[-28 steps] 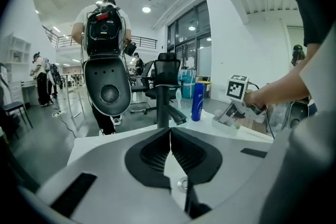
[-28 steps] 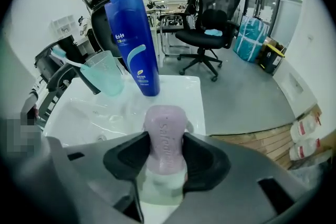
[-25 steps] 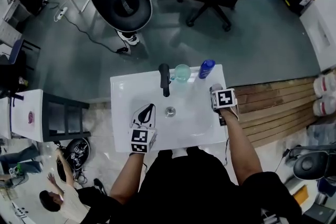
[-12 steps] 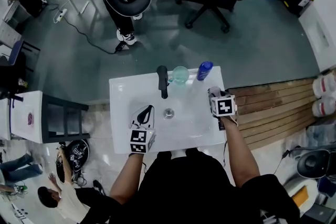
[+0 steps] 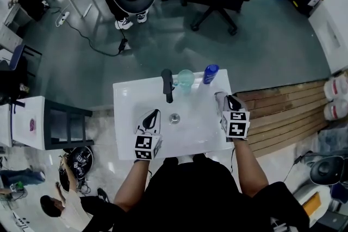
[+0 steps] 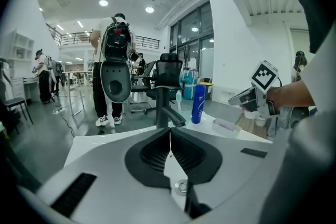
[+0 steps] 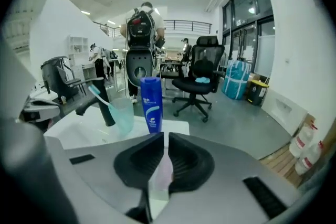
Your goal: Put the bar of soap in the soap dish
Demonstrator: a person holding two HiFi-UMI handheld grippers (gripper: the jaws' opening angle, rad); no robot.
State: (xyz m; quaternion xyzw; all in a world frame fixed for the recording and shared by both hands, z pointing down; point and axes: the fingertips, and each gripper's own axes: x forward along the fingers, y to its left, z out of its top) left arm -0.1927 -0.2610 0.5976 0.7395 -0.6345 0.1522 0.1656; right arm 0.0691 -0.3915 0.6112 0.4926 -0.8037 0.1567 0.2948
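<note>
Your right gripper (image 5: 229,101) has lifted off the pale pink soap bar (image 6: 223,122) in its white dish (image 6: 237,130), jaws closing on nothing; your left gripper (image 5: 154,116) is pressed together, empty.

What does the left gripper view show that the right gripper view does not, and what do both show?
Only the left gripper view shows the sink drain and the right gripper, whose jaws are closing with nothing between them. Only the right gripper view shows the blue cloth on the black chair. Both show the faucet, the blue bottle and the person with the backpack.
</note>
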